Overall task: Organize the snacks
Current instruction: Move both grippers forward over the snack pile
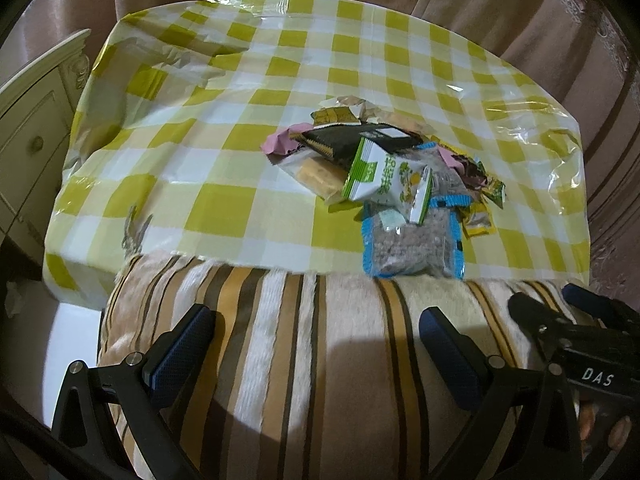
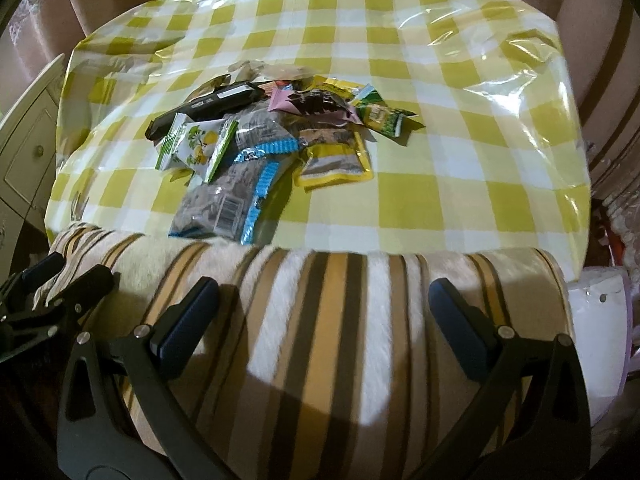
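Worktop draped in yellow-and-white checked plastic, filling the far half of both views. Striped cushion along its near edge, right under both tools. Snack pile heaped near mid-cloth: blue-edged clear bag nearest the cushion, its end at the cloth's near edge; green-and-white packet lying across it; black bar behind; yellow pouch to the right; pink wrapper and small green-and-yellow packet toward the back. Nothing sorted yet, by the look of it; no tray or box anywhere in view.

Left gripper spread wide and empty above the cushion, well short of the pile. Right gripper likewise released, holding nothing, just beside its partner.

Likely the opening step: picking a first item. Next move calling for a reach forward over the cushion, then a pinch on one loose top packet. Green-and-white one a fair candidate. Crinkly film apt to slip; overlapping wrappers apt to drag along.
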Demonstrator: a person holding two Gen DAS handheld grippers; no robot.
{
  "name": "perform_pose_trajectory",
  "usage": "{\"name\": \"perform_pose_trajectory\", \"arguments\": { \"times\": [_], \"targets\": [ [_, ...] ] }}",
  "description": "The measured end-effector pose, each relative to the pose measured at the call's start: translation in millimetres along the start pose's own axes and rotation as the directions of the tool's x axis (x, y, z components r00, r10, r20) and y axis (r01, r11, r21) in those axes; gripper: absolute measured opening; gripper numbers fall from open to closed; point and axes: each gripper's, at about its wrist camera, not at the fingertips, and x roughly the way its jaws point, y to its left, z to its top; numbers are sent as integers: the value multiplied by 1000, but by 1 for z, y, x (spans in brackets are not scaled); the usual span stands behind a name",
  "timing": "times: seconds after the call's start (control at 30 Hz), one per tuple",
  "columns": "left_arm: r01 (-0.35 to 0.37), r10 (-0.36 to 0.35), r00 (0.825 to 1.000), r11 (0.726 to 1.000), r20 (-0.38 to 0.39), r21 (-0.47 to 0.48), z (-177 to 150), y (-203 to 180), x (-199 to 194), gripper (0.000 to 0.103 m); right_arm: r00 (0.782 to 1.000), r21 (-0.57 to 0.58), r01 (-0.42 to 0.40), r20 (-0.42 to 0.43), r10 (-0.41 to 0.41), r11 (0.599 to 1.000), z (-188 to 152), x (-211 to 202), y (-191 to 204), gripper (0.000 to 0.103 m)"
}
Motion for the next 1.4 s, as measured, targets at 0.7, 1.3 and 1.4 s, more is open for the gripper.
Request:
{"name": "perform_pose_trajectory", "arguments": {
  "times": [0.7,1.3,1.4],
  "targets": [
    [289,-294,955,950,-28,-121,86,-9,81,80,980,149,-192,-25,198,970,53,55,-9,98],
    [355,-360,933,927,-22,-122,84,-10,90,30,981,278,-185,106,161,943,99,71,-32,87],
    [364,-369,929,923,-17,-125,83,-8,89,29,983,301,-167,122,135,939,104,73,-36,84]
  ]
}}
